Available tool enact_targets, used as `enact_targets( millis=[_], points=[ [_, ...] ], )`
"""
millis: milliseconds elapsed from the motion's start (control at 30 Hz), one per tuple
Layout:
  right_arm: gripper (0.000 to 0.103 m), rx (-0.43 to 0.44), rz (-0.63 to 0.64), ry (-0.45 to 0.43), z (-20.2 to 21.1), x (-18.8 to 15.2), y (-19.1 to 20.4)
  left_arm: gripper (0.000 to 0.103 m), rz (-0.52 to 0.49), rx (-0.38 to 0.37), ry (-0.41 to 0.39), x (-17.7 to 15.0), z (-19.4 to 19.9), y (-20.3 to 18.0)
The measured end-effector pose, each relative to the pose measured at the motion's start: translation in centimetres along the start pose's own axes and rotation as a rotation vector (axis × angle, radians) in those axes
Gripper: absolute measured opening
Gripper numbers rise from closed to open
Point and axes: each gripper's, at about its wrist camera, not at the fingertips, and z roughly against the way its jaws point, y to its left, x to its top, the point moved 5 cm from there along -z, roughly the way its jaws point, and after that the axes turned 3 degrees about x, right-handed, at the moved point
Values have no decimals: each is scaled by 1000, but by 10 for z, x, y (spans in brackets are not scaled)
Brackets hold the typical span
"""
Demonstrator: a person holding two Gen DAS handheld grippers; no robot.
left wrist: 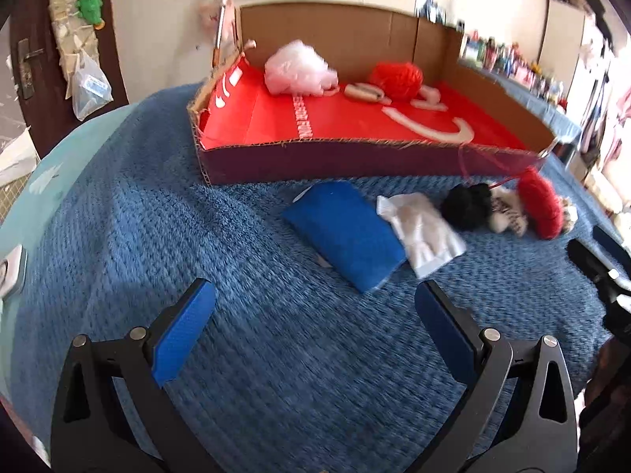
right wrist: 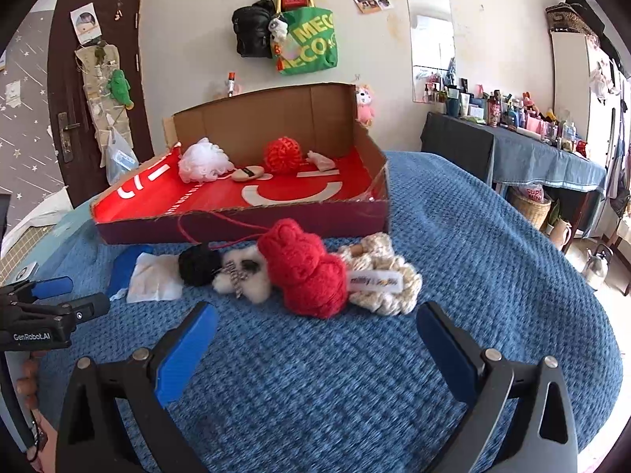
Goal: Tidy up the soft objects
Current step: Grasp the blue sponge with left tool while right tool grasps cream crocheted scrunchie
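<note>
A red-lined cardboard box [left wrist: 355, 157] [right wrist: 236, 224] stands on the blue bedspread. Inside it lie a white mesh pouf [left wrist: 295, 67] [right wrist: 203, 163], a red yarn ball [left wrist: 396, 75] [right wrist: 282, 155], a beige puff [right wrist: 246, 173] and a crumpled tissue [right wrist: 321, 161]. In front of the box lie a blue cloth [left wrist: 343, 232], a white cloth [left wrist: 424, 232] [right wrist: 152, 278], a black pompom [left wrist: 467, 205] [right wrist: 199, 264], a white fluffy toy [right wrist: 240, 276], a red yarn skein [left wrist: 540, 209] [right wrist: 307, 272] and a cream braided yarn [right wrist: 384, 280]. My left gripper [left wrist: 315, 323] is open just short of the blue cloth. My right gripper [right wrist: 315, 339] is open before the red skein.
The blue bedspread [right wrist: 473, 295] covers the whole work surface. A dark door [right wrist: 71, 90] stands at the back left. Bags [right wrist: 284, 31] hang on the wall. A cluttered table [right wrist: 532, 149] lines the right side. The left gripper's body [right wrist: 47, 315] shows at the right view's left edge.
</note>
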Motion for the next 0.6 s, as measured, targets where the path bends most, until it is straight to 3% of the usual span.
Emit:
enact_targets(
  millis=[200, 267, 600],
  points=[
    [103, -25, -3, 25, -7, 17, -11, 103, -82, 22, 72, 11, -22, -2],
    [103, -30, -15, 36, -8, 22, -17, 103, -87, -5, 95, 12, -27, 2],
    [103, -33, -45, 108, -19, 26, -49, 103, -64, 43, 100, 15, -19, 45]
  ],
)
